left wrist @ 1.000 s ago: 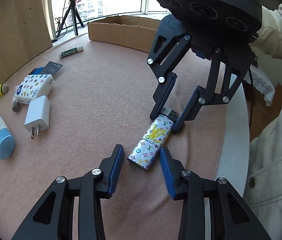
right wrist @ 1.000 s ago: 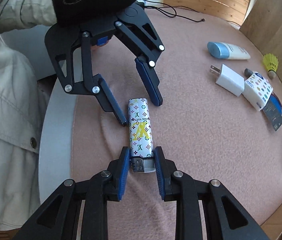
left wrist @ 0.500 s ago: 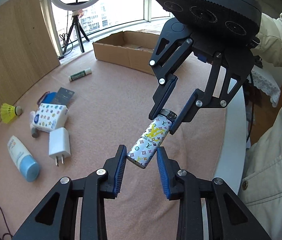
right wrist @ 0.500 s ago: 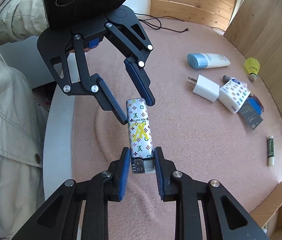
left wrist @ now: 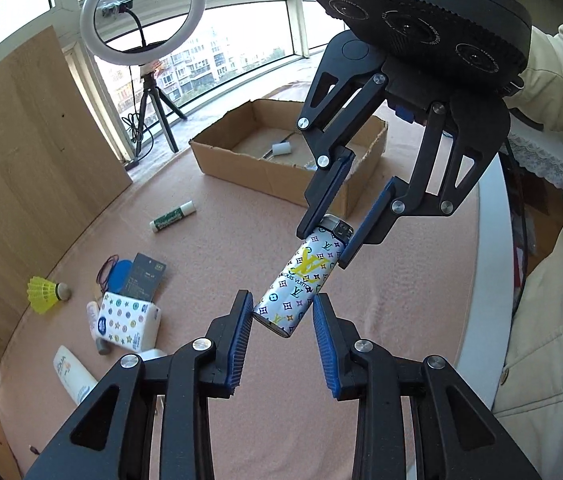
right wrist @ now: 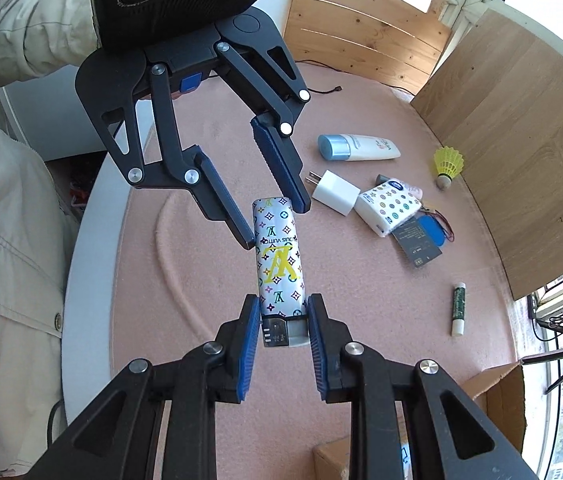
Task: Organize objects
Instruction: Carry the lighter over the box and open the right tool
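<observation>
A white patterned lighter [left wrist: 301, 280] with a metal cap hangs in the air above the pink table. My right gripper [right wrist: 281, 320] is shut on its metal-cap end [right wrist: 283, 330]; it also shows in the left wrist view [left wrist: 327, 236]. My left gripper [left wrist: 281, 312] is open, its blue pads either side of the lighter's bottom end, with a gap on the right side. In the right wrist view the left gripper [right wrist: 277, 220] flanks the lighter's far end [right wrist: 275, 232].
An open cardboard box [left wrist: 241, 160] stands at the table's far side. A green lip balm [left wrist: 172, 217], shuttlecock [left wrist: 43, 290], tissue pack [left wrist: 129, 320], charger [right wrist: 337, 192], lotion tube [right wrist: 357, 147] and dark card [left wrist: 143, 278] lie on the table. The person's beige sleeve [left wrist: 553, 312] is at the right.
The right gripper has lifted the lighter off the table and raised it. The left gripper rose with it and narrowed around the lighter's bottom end. The box has come into fuller view.
</observation>
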